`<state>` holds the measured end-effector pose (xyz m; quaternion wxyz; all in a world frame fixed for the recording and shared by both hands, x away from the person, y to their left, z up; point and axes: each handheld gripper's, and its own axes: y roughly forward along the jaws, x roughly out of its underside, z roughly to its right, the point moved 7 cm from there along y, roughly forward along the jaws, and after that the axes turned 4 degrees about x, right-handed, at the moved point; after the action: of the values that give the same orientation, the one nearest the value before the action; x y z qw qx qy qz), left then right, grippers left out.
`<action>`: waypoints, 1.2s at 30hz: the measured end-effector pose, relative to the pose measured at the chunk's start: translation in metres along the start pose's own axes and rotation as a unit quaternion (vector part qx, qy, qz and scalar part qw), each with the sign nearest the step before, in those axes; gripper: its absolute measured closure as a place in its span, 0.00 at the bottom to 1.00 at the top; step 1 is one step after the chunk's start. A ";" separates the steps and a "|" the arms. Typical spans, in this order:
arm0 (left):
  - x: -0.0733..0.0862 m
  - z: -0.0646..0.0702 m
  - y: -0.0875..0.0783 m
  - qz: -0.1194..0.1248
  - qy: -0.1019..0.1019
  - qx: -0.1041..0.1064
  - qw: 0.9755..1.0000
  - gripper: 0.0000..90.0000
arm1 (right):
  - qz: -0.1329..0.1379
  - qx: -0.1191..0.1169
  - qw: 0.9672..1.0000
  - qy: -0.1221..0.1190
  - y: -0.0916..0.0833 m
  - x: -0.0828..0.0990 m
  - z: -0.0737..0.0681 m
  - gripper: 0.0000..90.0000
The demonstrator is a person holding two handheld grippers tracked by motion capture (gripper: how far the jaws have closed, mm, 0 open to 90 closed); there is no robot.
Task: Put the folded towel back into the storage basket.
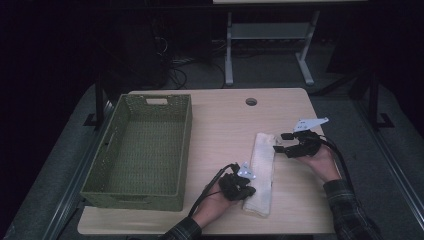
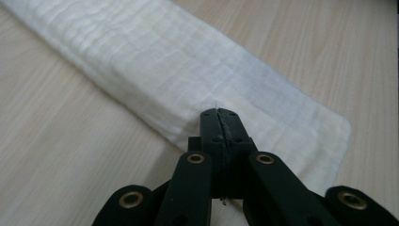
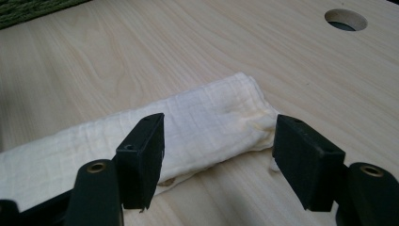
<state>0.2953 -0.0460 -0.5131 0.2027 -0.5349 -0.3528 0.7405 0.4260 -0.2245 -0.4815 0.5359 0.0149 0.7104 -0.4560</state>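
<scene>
**Folded cloth between two tools, basket off to the side**

A long, narrow folded white cloth (image 1: pixel 262 172) lies on the pale wooden tabletop (image 1: pixel 220 125), running from the near edge away toward the middle. To its left, well apart from it, stands a green woven basket (image 1: pixel 141 150) with a handle slot in its far wall. A round hole (image 1: pixel 251 101) is cut in the tabletop near the far edge.

From the high view, the left tool (image 1: pixel 243 186) sits at the near end of the cloth, on its left edge, and the right tool (image 1: pixel 281 142) sits at the far end, on its right edge. At that distance the jaws of both are too small and dark to read.

The left gripper view settles the first one: the left tool (image 2: pixel 219 114) has its jaws pressed together, tip to tip, with no cloth visibly caught between them. The tips are over the cloth (image 2: pixel 188 80) near its long edge; whether they touch it I cannot tell. The cloth's rounded corner shows to the right, a detail the high view blurs.

The right gripper view shows the right tool (image 3: pixel 219 141) with its jaws spread wide, one either side of the end of the cloth (image 3: pixel 197 122). The pads stand clear of the fabric, which lies loose on the wood with a small crease at its end. This view also catches the hole (image 3: pixel 346 20) at upper right and a strip of the basket (image 3: pixel 28 9) at upper left.
</scene>
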 end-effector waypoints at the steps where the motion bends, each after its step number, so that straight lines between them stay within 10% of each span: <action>1: -0.002 0.002 0.003 0.005 0.000 0.003 1.000 0.99 | 0.000 0.000 1.000 0.000 0.000 -0.001 -0.001 0.38; 13: -0.021 0.025 0.025 0.011 0.040 0.032 0.999 0.96 | -0.010 0.001 1.000 -0.012 0.002 0.000 -0.004 0.37; 24: -0.041 0.015 0.017 0.002 0.100 0.049 0.994 0.42 | -0.009 0.005 1.000 -0.014 0.001 0.000 -0.003 0.37; 36: -0.043 0.002 0.042 -0.028 0.133 0.058 0.989 0.22 | -0.014 0.005 1.000 -0.010 0.001 0.003 -0.001 0.37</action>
<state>0.3115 -0.1039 -0.5156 0.2992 -0.6060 -0.2938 0.6760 0.4245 -0.2240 -0.4846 0.5364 0.0034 0.7031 -0.4668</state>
